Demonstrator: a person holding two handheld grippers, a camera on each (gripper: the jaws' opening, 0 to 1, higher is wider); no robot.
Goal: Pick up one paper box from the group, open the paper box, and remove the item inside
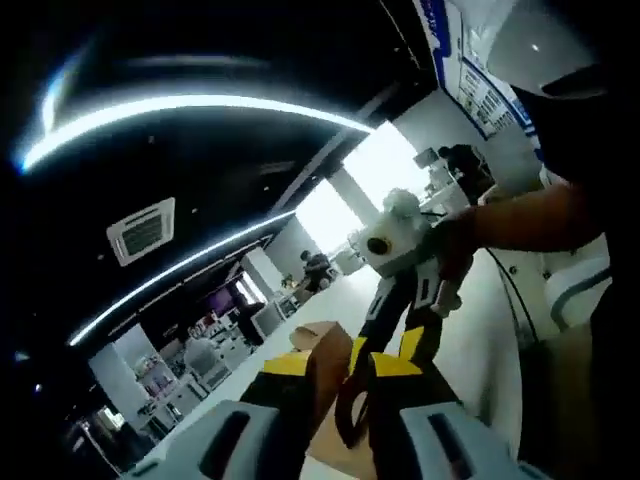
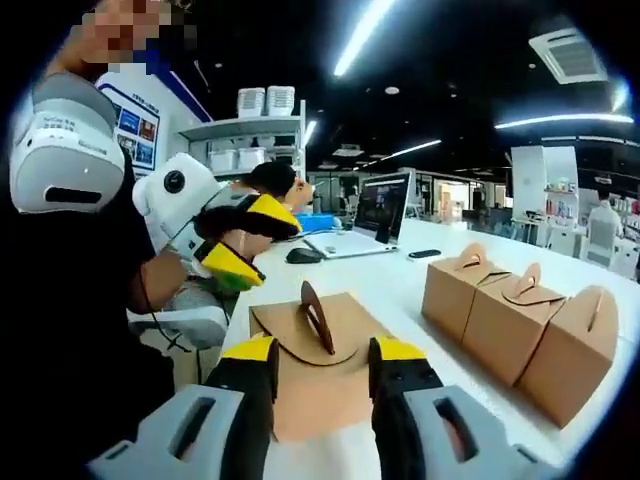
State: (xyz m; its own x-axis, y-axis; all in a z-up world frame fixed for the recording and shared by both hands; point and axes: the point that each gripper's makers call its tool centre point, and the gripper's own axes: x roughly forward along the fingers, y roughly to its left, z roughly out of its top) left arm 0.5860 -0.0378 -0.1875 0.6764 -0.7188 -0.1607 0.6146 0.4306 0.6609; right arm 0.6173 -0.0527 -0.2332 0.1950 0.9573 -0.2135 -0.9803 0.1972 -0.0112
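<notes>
White table is seen in a dim office – ceiling light strips, laptop beyond the held paper box, three more boxes right of it. Right gripper is pinching that box (handle up). Left gripper is raised left of it – spread, empty.

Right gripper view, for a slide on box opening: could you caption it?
Right gripper jaws straddle a closed paper box; left gripper hovers above, three more boxes wait on the table.
</notes>
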